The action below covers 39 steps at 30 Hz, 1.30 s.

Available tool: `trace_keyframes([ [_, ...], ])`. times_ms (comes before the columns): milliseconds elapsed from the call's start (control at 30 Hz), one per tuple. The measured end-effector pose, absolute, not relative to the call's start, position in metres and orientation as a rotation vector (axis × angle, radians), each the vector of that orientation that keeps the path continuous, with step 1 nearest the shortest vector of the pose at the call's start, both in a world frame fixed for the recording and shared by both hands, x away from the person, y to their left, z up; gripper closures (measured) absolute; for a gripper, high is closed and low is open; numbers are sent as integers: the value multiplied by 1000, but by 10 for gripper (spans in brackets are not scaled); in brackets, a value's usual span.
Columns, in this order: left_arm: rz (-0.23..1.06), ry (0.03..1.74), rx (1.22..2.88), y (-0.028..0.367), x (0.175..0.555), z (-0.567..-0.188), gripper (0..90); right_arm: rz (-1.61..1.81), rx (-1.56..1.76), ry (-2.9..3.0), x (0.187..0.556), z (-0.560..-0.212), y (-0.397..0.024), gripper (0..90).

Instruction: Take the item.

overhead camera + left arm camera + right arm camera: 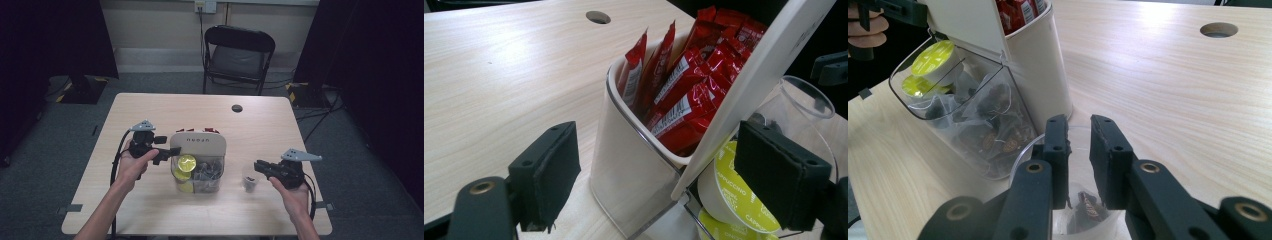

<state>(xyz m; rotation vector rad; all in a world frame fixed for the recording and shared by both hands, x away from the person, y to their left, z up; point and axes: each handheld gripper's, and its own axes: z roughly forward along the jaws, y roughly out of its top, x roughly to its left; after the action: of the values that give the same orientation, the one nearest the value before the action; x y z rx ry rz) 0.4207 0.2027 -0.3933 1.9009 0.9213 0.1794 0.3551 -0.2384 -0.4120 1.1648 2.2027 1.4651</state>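
The left gripper (664, 175) is held open beside the organizer (634, 165), near a yellow-green capsule (729, 190) in its clear front bin. The right gripper (1079, 160) hangs slightly parted, gripping nothing, over a clear cup (249, 179) holding a dark sachet (1088, 205), apparently just dropped in.

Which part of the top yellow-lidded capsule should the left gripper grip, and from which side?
Grip the capsule across its rim, probably coming from above through the clear bin's open mouth: it lies tilted on the pile, lid up, beside the left gripper.

Overhead faces forward; gripper cameras closely share organizer (634, 165)
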Motion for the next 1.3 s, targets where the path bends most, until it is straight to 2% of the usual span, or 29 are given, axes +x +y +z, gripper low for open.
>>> trace_keyframes([
  [467,178,938,1859,219,419,-388,185,1426,1216,2142,348,-412,-259,770],
  [600,181,941,1854,222,419,-387,187,1403,1231,2118,343,-416,-267,787],
  [800,203,932,1858,227,419,-381,183,1343,1271,2144,338,-428,-276,768],
  [1133,202,935,1834,236,419,-376,190,1244,1315,2181,337,-453,-281,685],
  [1300,202,958,1820,242,422,-378,190,1168,1325,2194,341,-463,-279,559],
])
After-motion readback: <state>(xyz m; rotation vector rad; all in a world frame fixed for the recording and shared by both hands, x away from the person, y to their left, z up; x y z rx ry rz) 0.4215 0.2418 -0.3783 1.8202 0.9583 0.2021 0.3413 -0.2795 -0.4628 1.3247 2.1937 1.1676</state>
